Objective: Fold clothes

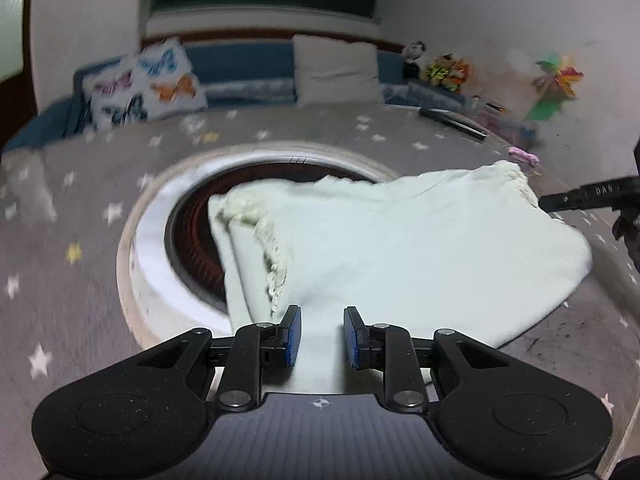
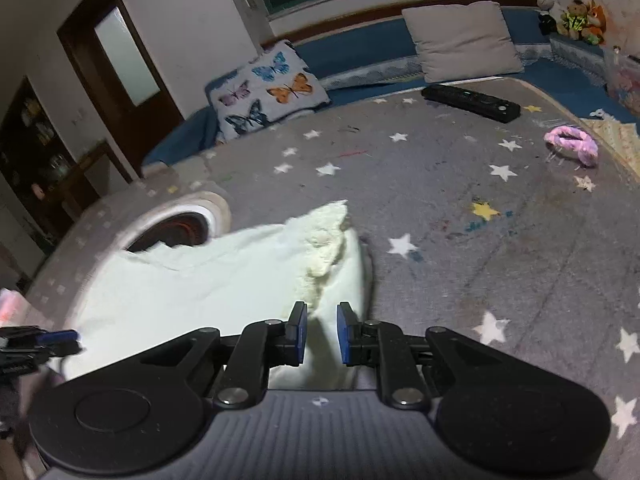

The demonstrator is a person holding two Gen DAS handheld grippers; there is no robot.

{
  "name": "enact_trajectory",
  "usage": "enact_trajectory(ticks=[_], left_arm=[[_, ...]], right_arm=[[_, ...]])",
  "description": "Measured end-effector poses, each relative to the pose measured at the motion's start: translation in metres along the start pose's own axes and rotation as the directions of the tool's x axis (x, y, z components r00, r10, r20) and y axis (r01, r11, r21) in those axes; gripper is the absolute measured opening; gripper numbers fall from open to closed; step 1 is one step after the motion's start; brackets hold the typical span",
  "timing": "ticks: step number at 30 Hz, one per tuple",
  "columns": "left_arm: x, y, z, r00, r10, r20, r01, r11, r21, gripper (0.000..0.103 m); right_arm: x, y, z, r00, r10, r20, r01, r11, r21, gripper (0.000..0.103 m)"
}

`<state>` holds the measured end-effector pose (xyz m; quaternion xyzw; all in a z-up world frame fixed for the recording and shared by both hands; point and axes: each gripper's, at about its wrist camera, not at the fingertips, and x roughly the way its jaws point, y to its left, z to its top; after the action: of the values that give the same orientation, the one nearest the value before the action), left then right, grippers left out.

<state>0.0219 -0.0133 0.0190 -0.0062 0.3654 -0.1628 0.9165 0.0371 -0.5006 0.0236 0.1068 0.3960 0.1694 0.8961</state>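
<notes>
A pale cream garment [image 1: 400, 248] with a frilly edge lies folded on the grey star-patterned mat, partly over a round white ring [image 1: 148, 240]. My left gripper [image 1: 322, 336] is open, its blue pads either side of the garment's near edge. The other gripper's tip shows at the right [image 1: 580, 196] by the garment's far corner. In the right wrist view the same garment [image 2: 200, 284] lies ahead and to the left. My right gripper [image 2: 322, 332] is open, with the garment's near corner between its pads. The left gripper's tip shows at the left edge [image 2: 40, 344].
A butterfly cushion [image 2: 268, 88] and a grey cushion [image 2: 464, 40] lean on a blue bench at the back. A black remote [image 2: 472, 102] and a pink fluffy item [image 2: 572, 146] lie on the mat. Soft toys [image 2: 576, 16] sit at the back right. A dark door [image 2: 120, 68] stands left.
</notes>
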Motion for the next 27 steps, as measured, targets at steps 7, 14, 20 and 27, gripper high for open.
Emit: enact_trajectory(ticks=[7, 14, 20, 27], left_arm=[[-0.003, -0.016, 0.001, 1.0, 0.026, 0.008, -0.026, 0.999, 0.037, 0.036], [-0.005, -0.07, 0.023, 0.989, -0.118, 0.085, 0.107, 0.987, 0.123, 0.036], [0.026, -0.142, 0.044, 0.947, -0.317, 0.055, 0.293, 0.921, 0.257, 0.032], [0.073, -0.197, 0.048, 0.913, -0.405, -0.039, 0.394, 0.856, 0.336, 0.023]], right_arm=[[0.006, -0.011, 0.009, 0.999, 0.006, 0.034, -0.007, 1.0, 0.03, 0.031], [0.021, -0.012, 0.015, 1.0, 0.022, 0.009, -0.022, 0.999, 0.038, 0.018], [0.012, 0.0, 0.02, 0.998, 0.047, 0.028, -0.047, 0.999, -0.016, 0.003], [-0.002, 0.025, 0.037, 0.994, 0.09, 0.055, -0.083, 0.988, -0.128, 0.002]])
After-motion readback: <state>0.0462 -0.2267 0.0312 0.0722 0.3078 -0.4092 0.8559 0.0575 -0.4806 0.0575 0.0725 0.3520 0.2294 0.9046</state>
